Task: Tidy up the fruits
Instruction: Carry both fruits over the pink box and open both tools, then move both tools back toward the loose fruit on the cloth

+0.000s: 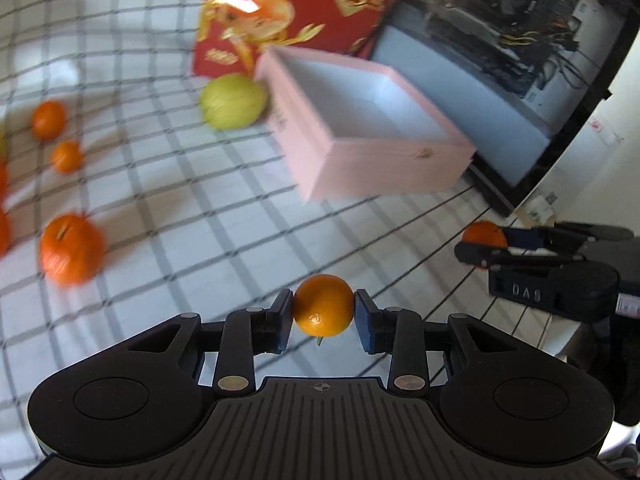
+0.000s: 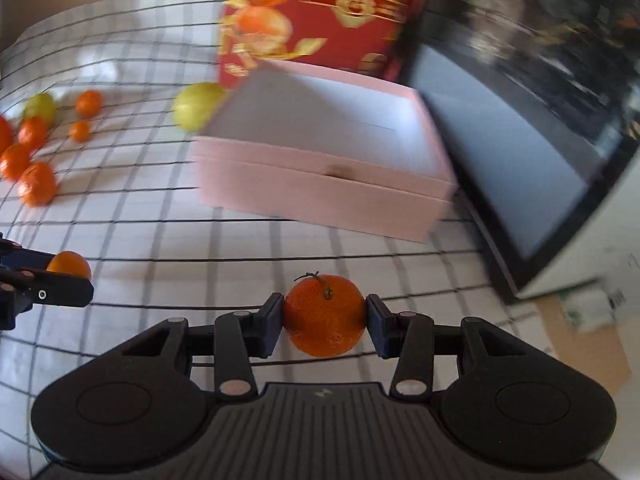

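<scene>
A small orange (image 1: 324, 306) sits pinched between the pads of the left hand-held gripper (image 1: 324, 314), jaws drawn in close on its sides, stem end turned down and clear of the checked desk (image 1: 180, 240). The right hand-held gripper (image 2: 325, 318) grips a darker, stemmed orange (image 2: 325, 316) the same way, lifted off the cloth.

Ahead of both lies the open pink box (image 2: 320, 196), empty as far as its pale floor shows, backed by a red printed carton (image 2: 320, 12). From the right hand-held gripper the box lies straight ahead, its long side facing the jaws; from the left it lies ahead and to the right, one corner turned towards the jaws, its long axis running away rightwards. The right hand looks the nearer and squarer to the opening, so its orange seems likelier to go in first.

The left view shows the right hand-held gripper side-on with its fruit at the desk's edge. The right view takes in a wider scatter of loose oranges (image 2: 36, 184) and a second green fruit (image 2: 40, 106) far left, besides the green one (image 2: 196, 110) touching the box's far corner.
</scene>
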